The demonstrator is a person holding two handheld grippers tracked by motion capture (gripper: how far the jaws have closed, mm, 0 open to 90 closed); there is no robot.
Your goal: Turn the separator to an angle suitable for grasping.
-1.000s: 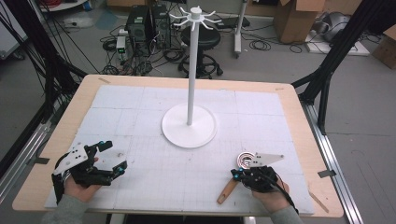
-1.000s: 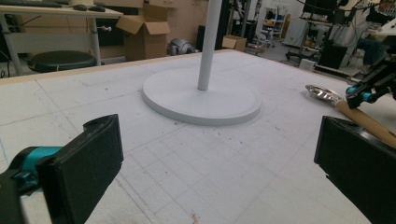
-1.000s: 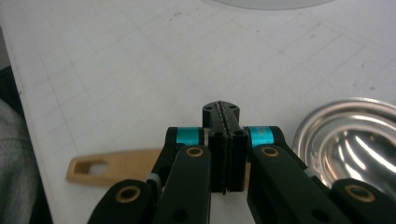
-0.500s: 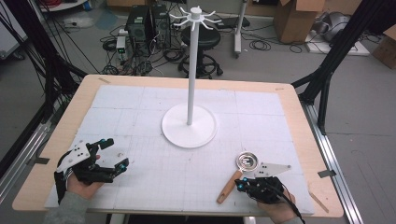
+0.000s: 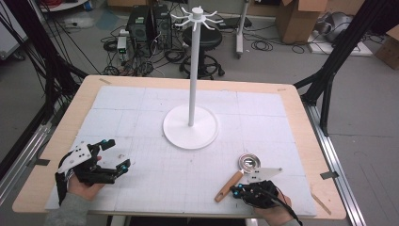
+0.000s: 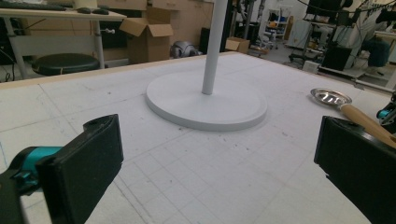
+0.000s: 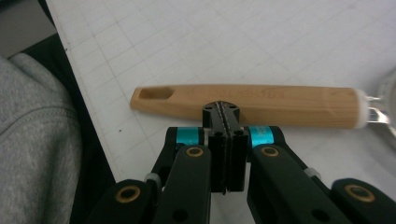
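Note:
A small metal strainer (image 5: 249, 162) with a wooden handle (image 5: 228, 186) lies flat on the white mat at the front right. My right gripper (image 5: 237, 189) is at the near edge, shut with nothing between its jaws. In the right gripper view its closed tips (image 7: 221, 109) hover at the handle's (image 7: 280, 105) mid-length, on its near side. My left gripper (image 5: 117, 154) rests at the front left, open and holding nothing. Between its wide jaws (image 6: 217, 149) I see the stand's base (image 6: 205, 105) and the strainer's bowl (image 6: 330, 97) off to the right.
A tall white hook stand (image 5: 194, 70) rises from a round base (image 5: 190, 127) at the mat's centre. The wooden table rim (image 5: 306, 122) frames the mat. A grey sleeve (image 7: 37, 140) lies beside the table's near edge. Boxes, cables and a stool sit on the floor beyond.
My right gripper has drawn back toward the near table edge, uncovering the strainer's bowl; it stays shut. The strainer and the left gripper have not moved.

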